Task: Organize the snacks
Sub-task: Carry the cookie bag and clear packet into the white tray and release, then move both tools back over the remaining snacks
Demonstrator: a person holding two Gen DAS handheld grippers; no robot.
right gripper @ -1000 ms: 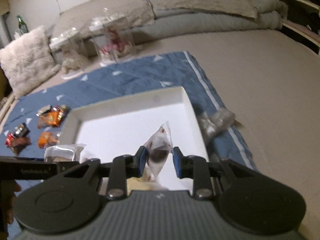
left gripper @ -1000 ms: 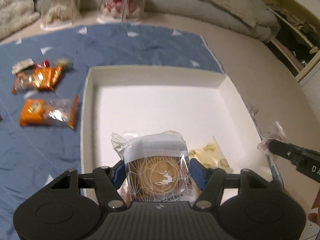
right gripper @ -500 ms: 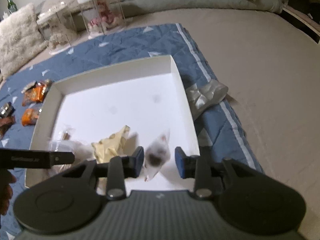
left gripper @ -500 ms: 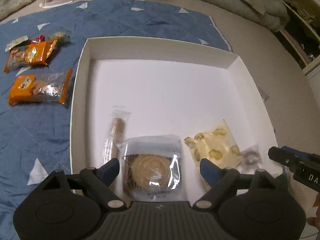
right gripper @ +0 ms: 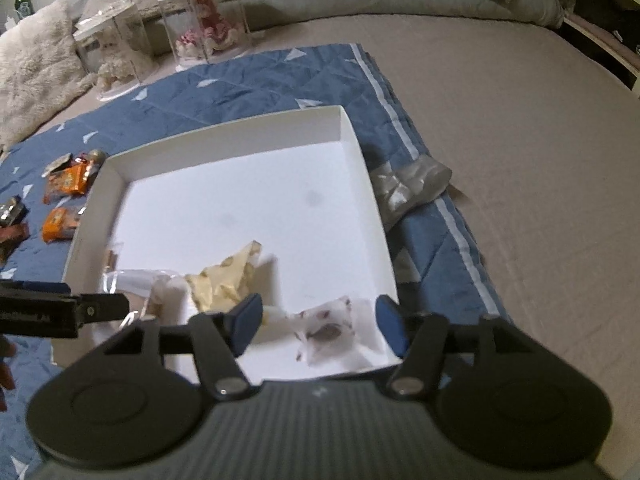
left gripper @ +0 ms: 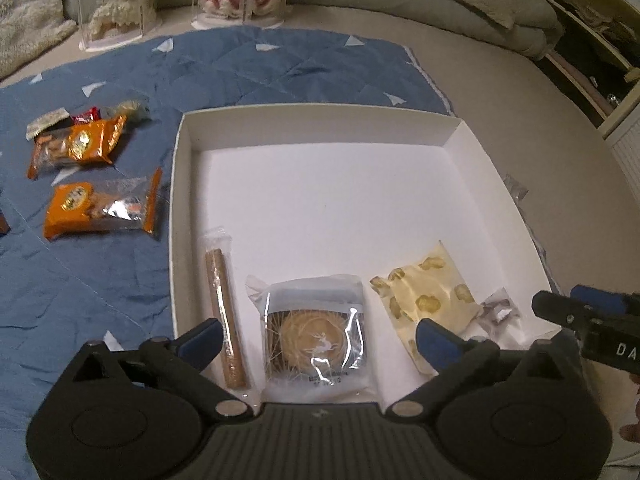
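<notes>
A white box point(left gripper: 182, 184) point(right gripper: 362, 168) lies on a blue quilt. Along its near edge lie a wrapped stick biscuit point(left gripper: 224, 312), a round cookie pack point(left gripper: 316, 336), a yellow pack point(left gripper: 428, 304) point(right gripper: 228, 280) and a small clear pack with a dark sweet point(left gripper: 498, 310) point(right gripper: 326, 330). My left gripper point(left gripper: 318, 340) is open above the cookie pack. My right gripper point(right gripper: 320, 322) is open above the small clear pack and shows at the right of the left wrist view.
Two orange snack packs point(left gripper: 102, 210) point(left gripper: 78, 144) and smaller wrappers lie on the quilt point(left gripper: 260, 68) left of the box. A crumpled clear bag point(right gripper: 408, 188) lies right of the box. Clear display cases point(right gripper: 208, 16) stand at the back by bedding.
Both grippers opened. The left let the cookie pack down into the box; the right dropped the small clear pack into the near right corner. Both have lifted back slightly.
</notes>
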